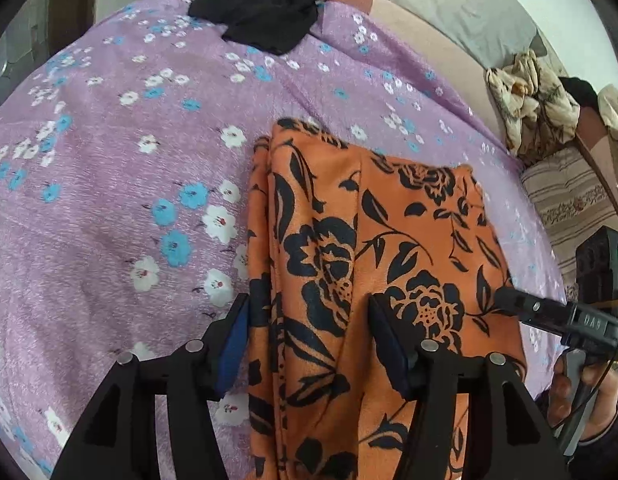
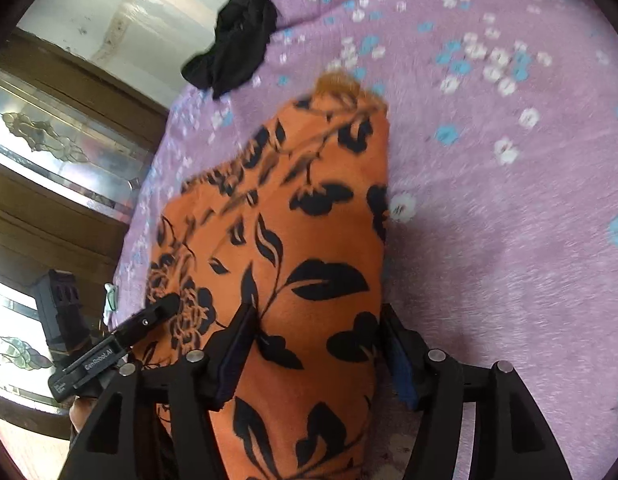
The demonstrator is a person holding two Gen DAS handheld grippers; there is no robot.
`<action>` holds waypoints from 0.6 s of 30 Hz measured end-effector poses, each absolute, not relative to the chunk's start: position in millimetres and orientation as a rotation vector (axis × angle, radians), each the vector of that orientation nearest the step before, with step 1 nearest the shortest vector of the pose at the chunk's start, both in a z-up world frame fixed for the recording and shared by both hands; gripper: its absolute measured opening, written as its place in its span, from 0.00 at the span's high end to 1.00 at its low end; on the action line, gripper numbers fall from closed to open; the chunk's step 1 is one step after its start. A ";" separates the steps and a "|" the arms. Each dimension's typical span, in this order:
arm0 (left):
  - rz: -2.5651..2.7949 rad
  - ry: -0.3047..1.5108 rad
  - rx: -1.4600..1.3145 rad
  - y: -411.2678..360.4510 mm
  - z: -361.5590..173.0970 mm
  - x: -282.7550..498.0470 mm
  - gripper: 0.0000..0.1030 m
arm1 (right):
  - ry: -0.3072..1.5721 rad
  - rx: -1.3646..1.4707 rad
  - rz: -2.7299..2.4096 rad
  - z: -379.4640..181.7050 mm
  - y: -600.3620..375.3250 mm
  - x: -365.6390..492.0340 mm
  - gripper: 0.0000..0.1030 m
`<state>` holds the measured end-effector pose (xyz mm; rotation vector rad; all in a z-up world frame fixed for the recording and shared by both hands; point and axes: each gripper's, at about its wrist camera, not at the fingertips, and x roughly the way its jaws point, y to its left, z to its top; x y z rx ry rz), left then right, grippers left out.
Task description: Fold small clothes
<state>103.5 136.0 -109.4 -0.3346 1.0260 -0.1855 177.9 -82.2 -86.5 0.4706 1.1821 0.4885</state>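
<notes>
While both grippers point down at the lilac floral bedsheet [image 1: 109, 208], the folded orange floral garment [image 1: 349, 240] lies between the parted jaws of the left gripper [image 1: 309, 312] and right gripper [image 2: 317, 320]; whether pads press it, I cannot tell.

A: Left wrist view? 
B: Looks steeply down, close over the orange floral cloth [image 1: 373, 264] on the purple bedsheet [image 1: 109, 184].

A: Right wrist view? 
B: Equally close and steep, from the opposite side; both share cloth, sheet and black garment [image 2: 237, 40].
</notes>
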 end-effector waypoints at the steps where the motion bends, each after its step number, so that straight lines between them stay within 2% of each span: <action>1: -0.186 1.007 -0.324 135.6 -104.9 99.2 0.42 | 1.174 0.504 0.486 -85.8 -86.9 180.9 0.37; 6: -0.185 0.993 -0.228 127.4 -100.8 81.9 0.42 | 1.200 0.648 0.479 -108.5 -95.6 216.9 0.36; 7: -0.171 1.015 -0.203 125.3 -105.9 80.8 0.41 | 1.208 0.665 0.501 -113.8 -93.1 222.2 0.39; 8: -0.165 1.030 -0.185 124.1 -111.7 79.1 0.41 | 1.210 0.648 0.519 -115.3 -87.5 225.8 0.61; 9: -0.163 1.027 -0.183 124.1 -112.3 78.8 0.40 | 1.203 0.603 0.510 -110.9 -80.0 224.7 0.68; 12: -0.163 1.026 -0.182 125.5 -114.5 81.1 0.39 | 1.146 0.409 0.440 -94.0 -64.4 215.6 0.71; 13: -0.160 1.030 -0.182 124.7 -115.7 82.7 0.39 | 1.148 0.394 0.425 -97.4 -63.0 213.7 0.69; 14: -0.156 1.026 -0.177 124.3 -115.3 83.7 0.39 | 1.148 0.432 0.428 -101.0 -66.5 212.4 0.62; 17: -0.153 1.018 -0.169 125.0 -115.8 85.0 0.39 | 1.177 0.570 0.434 -97.8 -86.6 198.9 0.33; 18: -0.153 1.014 -0.166 125.1 -114.8 85.1 0.39 | 1.157 0.574 0.445 -91.8 -91.8 188.6 0.33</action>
